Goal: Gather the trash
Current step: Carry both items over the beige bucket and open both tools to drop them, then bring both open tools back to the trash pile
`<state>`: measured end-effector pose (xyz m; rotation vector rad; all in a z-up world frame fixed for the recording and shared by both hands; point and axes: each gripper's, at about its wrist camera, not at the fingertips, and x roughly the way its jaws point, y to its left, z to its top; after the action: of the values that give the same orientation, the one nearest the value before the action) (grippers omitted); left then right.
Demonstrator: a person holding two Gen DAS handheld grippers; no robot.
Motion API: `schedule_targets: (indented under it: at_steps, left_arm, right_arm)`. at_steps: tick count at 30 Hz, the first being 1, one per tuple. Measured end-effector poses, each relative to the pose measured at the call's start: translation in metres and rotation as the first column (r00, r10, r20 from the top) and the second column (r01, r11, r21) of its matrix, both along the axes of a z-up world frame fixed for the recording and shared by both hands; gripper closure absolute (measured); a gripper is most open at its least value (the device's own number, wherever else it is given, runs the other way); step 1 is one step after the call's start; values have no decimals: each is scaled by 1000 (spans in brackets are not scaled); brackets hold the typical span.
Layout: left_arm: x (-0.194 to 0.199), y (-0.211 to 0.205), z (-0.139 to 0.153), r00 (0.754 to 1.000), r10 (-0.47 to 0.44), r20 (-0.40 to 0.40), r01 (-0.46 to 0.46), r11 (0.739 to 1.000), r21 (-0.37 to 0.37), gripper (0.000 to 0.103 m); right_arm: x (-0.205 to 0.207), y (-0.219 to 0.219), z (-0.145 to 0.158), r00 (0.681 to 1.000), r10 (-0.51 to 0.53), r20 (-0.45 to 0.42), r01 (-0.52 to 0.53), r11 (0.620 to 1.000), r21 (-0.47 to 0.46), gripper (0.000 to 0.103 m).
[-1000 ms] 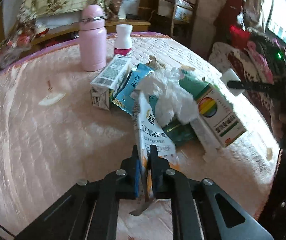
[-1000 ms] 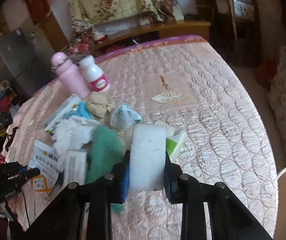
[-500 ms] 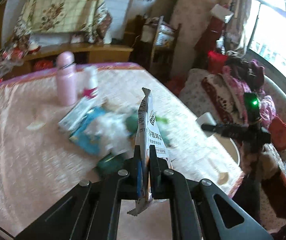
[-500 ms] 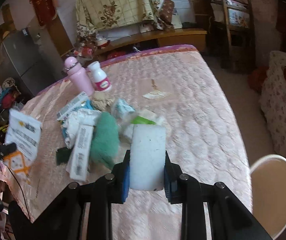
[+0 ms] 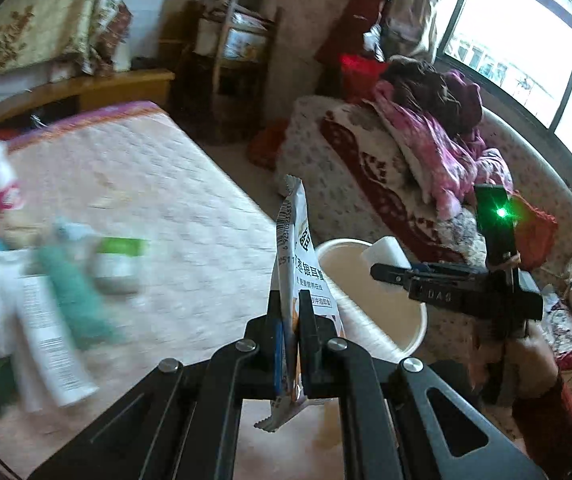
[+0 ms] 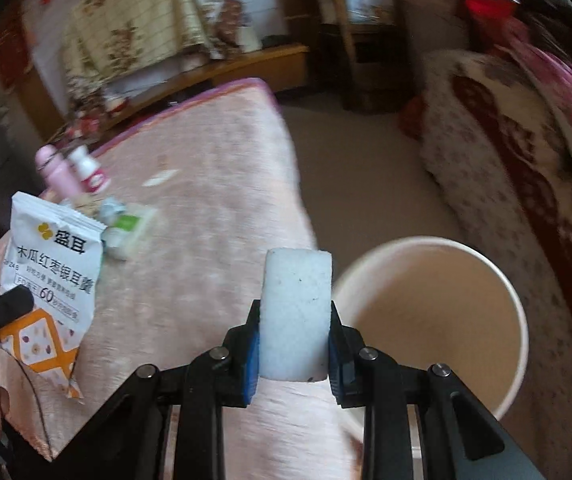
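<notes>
My left gripper (image 5: pixel 290 312) is shut on a white and orange snack packet (image 5: pixel 300 256), held upright on edge above the table's right side. The same packet (image 6: pixel 51 276) shows flat-on in the right wrist view, with the left gripper (image 6: pixel 3 306) at the far left. My right gripper (image 6: pixel 294 320) is shut on a white foam block (image 6: pixel 296 312), just left of the rim of a round cream bin (image 6: pixel 522 320). From the left wrist view, the right gripper (image 5: pixel 382 266) holds the block (image 5: pixel 384 252) over the bin (image 5: pixel 414 328).
Other trash, blurred, lies in a pile (image 5: pixel 45 280) on the pink quilted table (image 5: pixel 145 184), with a pink bottle (image 6: pixel 55 172) and a white bottle (image 6: pixel 89 170) behind it. A sofa with heaped clothes (image 5: pixel 426 148) stands right of the bin. A hand (image 5: pixel 526 344) holds the right gripper.
Both grippers have swung right, away from the trash pile, carrying the packet and the foam block to the table's edge. The bin has come into view beside them.
</notes>
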<state>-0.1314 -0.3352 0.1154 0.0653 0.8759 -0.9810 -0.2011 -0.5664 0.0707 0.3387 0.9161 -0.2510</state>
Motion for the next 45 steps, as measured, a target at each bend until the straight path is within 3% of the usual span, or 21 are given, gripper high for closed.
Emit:
schedule_targets:
  at_steps: [4,11,13,14,15,16,17,18,31,39,45]
  left_arm:
    - [0,-55,-14,999,-26,-41,26,1000,-4,96]
    - [-5,-111,-35,997,-49,-67,49,999,-6,95]
    - [-5,-119,-40,996,-50,-75,51,999,8,81]
    - [-6,-121,-42,996,-46,-82,47,999,15,53]
    - [-6,-120,-43,996,-42,-84,43,999,10,36]
    - [-6,-118,-43,996,-39,-82,38,999,-8,35]
    - [-7,-115,-42,996,-38,-75,37,999,-17,35]
    - [-8,-113,-41,997,-38,-68,38,999,-10,35]
    - [-1,-68,-27,993,92,72,-98,991,88,35]
    - [5,-27,-16,972,178,152,-197,973,118,34]
    - [15,13,-9,950,264,164,-284,952,115,32]
  right_arm:
    - [-26,-43,-16,995,-91,-37,92,996,14,74]
    - [-54,-85,-35,978,-192,-87,192,981,-10,70]
    - [-56,-92,-40,969,-222,-111,220,975,-26,69]
    - [-57,-95,-41,965,-232,-118,230,973,-33,69]
    - [-57,-97,-42,963,-240,-121,237,971,-37,62]
    - [-57,-97,-42,961,-246,-123,242,969,-40,49]
    - [-59,-99,-44,960,-254,-117,251,967,-35,20]
    - [-58,-98,-45,961,-254,-106,252,967,-26,16]
    - [-37,-64,-38,978,-192,-78,189,981,-47,16]
    - [-20,-26,-21,992,-123,-41,121,991,-53,16]
    - [-2,12,-8,998,-60,-15,59,995,-79,16]
